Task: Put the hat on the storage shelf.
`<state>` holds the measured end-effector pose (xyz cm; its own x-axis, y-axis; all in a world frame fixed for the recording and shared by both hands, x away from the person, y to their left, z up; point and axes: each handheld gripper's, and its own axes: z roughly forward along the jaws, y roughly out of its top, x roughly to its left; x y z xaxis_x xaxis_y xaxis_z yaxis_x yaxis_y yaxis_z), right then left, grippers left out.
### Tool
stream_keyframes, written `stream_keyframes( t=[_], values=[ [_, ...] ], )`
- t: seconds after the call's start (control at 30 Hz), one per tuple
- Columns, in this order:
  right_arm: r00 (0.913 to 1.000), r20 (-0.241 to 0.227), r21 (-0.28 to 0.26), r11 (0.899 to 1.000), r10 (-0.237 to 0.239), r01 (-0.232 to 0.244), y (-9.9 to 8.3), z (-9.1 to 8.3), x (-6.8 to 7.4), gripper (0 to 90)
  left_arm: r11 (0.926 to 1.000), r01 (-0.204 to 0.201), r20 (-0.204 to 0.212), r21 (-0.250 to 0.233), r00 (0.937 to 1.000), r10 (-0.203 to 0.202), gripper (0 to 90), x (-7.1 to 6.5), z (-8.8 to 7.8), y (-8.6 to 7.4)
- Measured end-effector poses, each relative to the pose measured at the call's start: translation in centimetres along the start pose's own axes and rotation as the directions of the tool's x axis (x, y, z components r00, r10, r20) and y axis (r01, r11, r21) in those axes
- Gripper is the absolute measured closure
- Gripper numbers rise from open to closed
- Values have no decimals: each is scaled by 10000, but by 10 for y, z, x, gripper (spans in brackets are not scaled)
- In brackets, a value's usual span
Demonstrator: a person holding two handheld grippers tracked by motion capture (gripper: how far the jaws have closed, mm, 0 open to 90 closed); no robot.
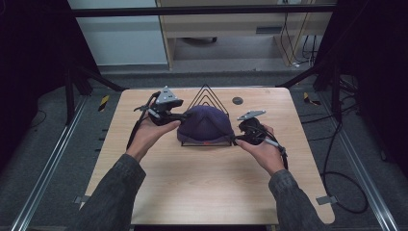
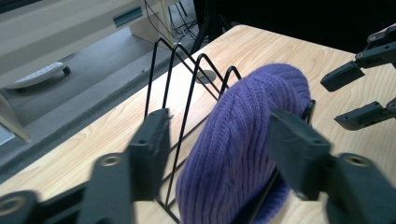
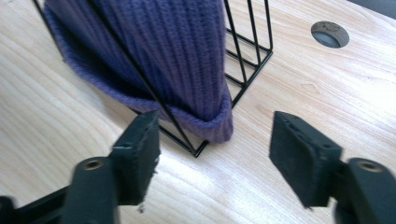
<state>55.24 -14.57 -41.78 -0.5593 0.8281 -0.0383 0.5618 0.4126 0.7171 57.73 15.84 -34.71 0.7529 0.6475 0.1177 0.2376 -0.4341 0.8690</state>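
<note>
Light wooden table (image 1: 202,187), rounded corners, broad bare stretch toward the near edge and out to both sides; round grommet hole (image 1: 237,100) near the far edge, right of centre. Dark floor and metal rails around all sides.

At mid-table, black wire rack (image 1: 206,96) of upright triangular dividers, its peaks rising behind a purple knit beanie (image 1: 206,124). Beanie pulled over the front dividers of the rack, brim down at the base wire, crown rounded upward.

Two grey-sleeved forearms in from the near edge, angled inward, one hand at each flank of the beanie. Left gripper (image 1: 179,117) held level at the beanie's left side, pointing right; right gripper (image 1: 235,139) low at the right end of the brim, pointing left.

In the left gripper view, jaws spread, knit between them with no pad pressing on it. In the right gripper view, jaws likewise spread, brim corner and rack base just ahead of them, untouched.
</note>
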Motion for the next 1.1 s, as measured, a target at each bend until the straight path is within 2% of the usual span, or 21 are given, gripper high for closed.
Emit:
stream_keyframes(
  t=[0.13,0.17,0.23,0.3,0.37,0.47,0.67,0.77,0.9,1.1],
  values=[
    [10000,41,-77,9999,72,-72,1,-7,5,211,9997,62,-409,254,9992,-51,205,-1,-10,-2],
    [10000,56,-132,9999,78,-77,2,-9,7,196,9996,184,-407,192,9990,-177,178,-1,-11,-2],
    [9999,76,-183,9998,75,-73,2,-12,9,157,9972,753,-318,47,9967,-751,148,-1,-15,-4],
    [9999,80,-306,9995,84,-81,2,-17,13,141,9953,930,-327,267,9952,-921,116,-3,-18,-6],
    [9998,5,-514,9985,178,-177,0,-23,17,123,9953,895,-340,380,9955,-882,105,-8,-22,-8],
    [9996,-177,-750,9970,203,-215,-5,-33,23,102,9943,982,-145,413,9951,-977,81,-17,-28,-13],
    [9989,-460,-865,9961,129,-168,-21,-42,34,79,9927,1026,-138,632,9947,-1019,53,-27,-37,-26],
    [9983,-591,-851,9964,-2,-48,-25,-41,36,89,9927,974,-114,708,9952,-968,47,-29,-41,-34],
    [9973,-724,-681,9977,-94,45,-28,-35,41,143,9907,843,-327,1070,9962,-813,51,-29,-45,-49],
    [9931,-1126,-692,9973,-325,248,-32,-24,54,160,9852,862,-563,1482,9953,-786,51,-29,-52,-76]
  ],
)
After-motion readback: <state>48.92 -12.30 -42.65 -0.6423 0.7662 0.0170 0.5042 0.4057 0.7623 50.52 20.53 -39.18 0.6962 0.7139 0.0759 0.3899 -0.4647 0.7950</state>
